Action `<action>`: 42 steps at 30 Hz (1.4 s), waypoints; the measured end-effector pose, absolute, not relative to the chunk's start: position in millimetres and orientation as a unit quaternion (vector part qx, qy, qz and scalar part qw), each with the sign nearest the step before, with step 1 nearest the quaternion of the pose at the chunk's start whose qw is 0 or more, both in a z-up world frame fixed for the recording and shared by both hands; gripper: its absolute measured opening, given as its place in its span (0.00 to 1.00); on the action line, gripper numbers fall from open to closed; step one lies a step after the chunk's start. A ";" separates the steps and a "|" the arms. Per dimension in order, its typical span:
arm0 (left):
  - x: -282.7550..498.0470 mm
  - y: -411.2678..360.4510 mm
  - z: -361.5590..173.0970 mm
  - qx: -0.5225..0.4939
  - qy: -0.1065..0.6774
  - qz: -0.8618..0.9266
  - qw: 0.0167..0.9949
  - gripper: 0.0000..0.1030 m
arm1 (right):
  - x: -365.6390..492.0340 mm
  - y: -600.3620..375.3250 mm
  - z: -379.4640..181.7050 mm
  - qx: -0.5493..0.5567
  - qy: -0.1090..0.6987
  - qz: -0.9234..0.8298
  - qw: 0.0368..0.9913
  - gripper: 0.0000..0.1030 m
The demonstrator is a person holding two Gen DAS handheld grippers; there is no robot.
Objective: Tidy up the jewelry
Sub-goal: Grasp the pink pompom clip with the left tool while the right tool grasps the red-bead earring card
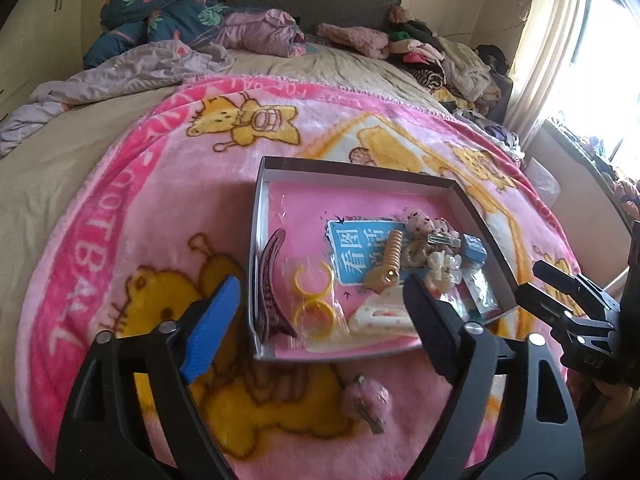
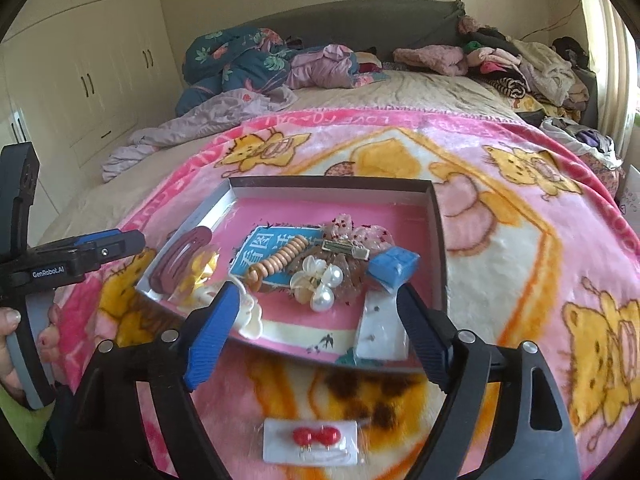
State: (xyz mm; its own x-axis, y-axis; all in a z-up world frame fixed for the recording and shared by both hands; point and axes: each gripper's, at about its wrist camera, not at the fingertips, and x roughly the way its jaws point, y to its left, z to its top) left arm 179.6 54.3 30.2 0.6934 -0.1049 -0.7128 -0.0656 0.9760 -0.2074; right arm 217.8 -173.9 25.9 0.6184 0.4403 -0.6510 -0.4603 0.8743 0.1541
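Note:
A shallow grey tray with a pink lining lies on the pink blanket and holds hair clips and jewelry: a maroon clip, yellow rings, a beige spiral tie, a pearl flower clip and a blue box. A pink fluffy clip lies on the blanket in front of the tray, between my left gripper's fingers. A card with red ball earrings lies under my right gripper. My left gripper and right gripper are both open and empty, hovering at the tray's near edge.
The pink cartoon blanket covers the bed's near end. Piles of bedding and clothes lie at the far end by the headboard. Wardrobes stand at the left, a curtained window at the right.

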 end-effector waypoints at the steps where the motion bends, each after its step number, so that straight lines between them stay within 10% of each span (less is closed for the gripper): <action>1: 177.0 53.7 30.8 -0.109 0.390 -0.011 0.914 0.75 | 213.7 -176.2 27.0 -0.014 0.357 0.249 0.900 0.77; 42: 86.5 30.8 -28.0 -0.084 0.434 -0.013 0.897 0.77 | 128.9 -187.7 -21.7 -0.058 0.392 0.244 0.885 0.89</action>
State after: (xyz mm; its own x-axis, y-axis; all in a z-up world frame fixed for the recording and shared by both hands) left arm 86.5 30.8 -28.0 0.6223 -0.0963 -0.7769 -0.0499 0.9855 -0.1622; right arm 128.9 -187.7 -21.7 0.5737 0.3863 -0.7223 -0.4772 0.8743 0.0886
